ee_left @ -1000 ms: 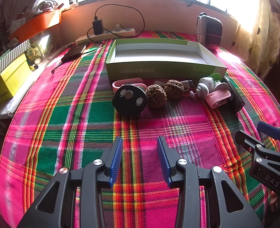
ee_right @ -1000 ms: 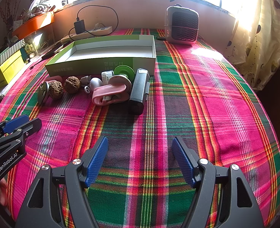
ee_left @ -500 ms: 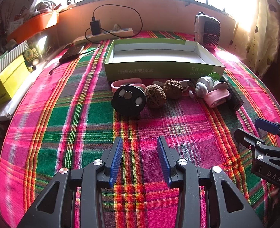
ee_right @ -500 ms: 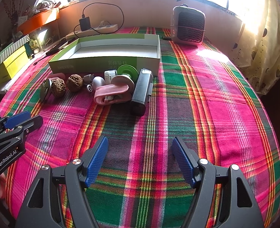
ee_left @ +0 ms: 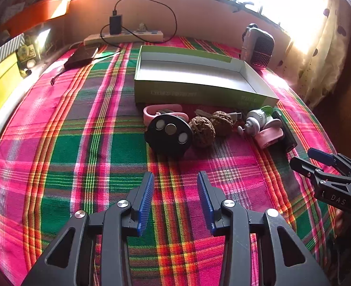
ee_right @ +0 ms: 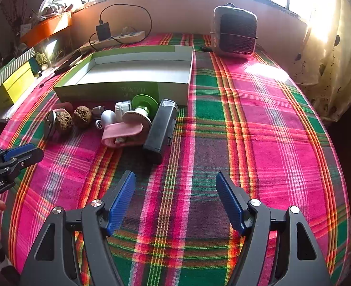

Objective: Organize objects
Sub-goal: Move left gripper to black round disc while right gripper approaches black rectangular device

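Plaid tabletop (ee_left: 68, 147) looms nearer as we ease both grippers, left (ee_left: 175, 199) narrow and right (ee_right: 175, 200) wide, toward the clutter beside the still-empty box (ee_right: 127, 88).

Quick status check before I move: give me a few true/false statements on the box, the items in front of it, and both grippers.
1. The green box holds nothing visible. True.
2. The left gripper is shut on a walnut. False: it is open, holding nothing, short of the items.
3. Two walnuts lie side by side in front of the box. True.
4. The black rectangular device lies inside the box. False: it lies on the cloth outside.
5. The right gripper is open. True.
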### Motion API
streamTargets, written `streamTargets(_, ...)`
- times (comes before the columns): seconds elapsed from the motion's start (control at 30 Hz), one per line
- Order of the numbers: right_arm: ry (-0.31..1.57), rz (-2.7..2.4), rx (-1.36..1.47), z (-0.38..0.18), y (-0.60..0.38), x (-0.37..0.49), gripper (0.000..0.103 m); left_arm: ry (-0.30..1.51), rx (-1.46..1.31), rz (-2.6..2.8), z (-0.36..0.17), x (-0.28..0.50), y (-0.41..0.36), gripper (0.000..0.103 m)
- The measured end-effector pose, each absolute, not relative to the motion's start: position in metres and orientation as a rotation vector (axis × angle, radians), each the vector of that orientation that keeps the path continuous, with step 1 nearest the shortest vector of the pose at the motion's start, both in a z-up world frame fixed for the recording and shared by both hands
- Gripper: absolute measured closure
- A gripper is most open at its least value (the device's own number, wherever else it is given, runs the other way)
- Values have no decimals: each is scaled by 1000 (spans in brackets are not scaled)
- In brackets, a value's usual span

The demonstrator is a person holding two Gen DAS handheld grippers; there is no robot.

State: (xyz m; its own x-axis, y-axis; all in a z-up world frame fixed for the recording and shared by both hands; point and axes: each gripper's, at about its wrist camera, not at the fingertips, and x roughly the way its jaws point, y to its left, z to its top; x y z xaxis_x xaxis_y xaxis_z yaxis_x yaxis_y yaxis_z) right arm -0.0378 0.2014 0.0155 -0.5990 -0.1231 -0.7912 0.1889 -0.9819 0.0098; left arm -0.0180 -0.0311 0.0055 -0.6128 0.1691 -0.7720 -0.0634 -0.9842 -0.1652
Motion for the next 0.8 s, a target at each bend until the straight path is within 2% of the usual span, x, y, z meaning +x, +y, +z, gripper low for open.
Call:
streamTargets(0.4, 147, -2672, 1341, 10, 202, -65, 32, -307, -1305, 2719, 13, -47, -48, 66)
streamTargets(0.8, 123, -2686, 1356, 8, 211, -82, 32, -271, -1341, 2695, 5, -68, -46, 66)
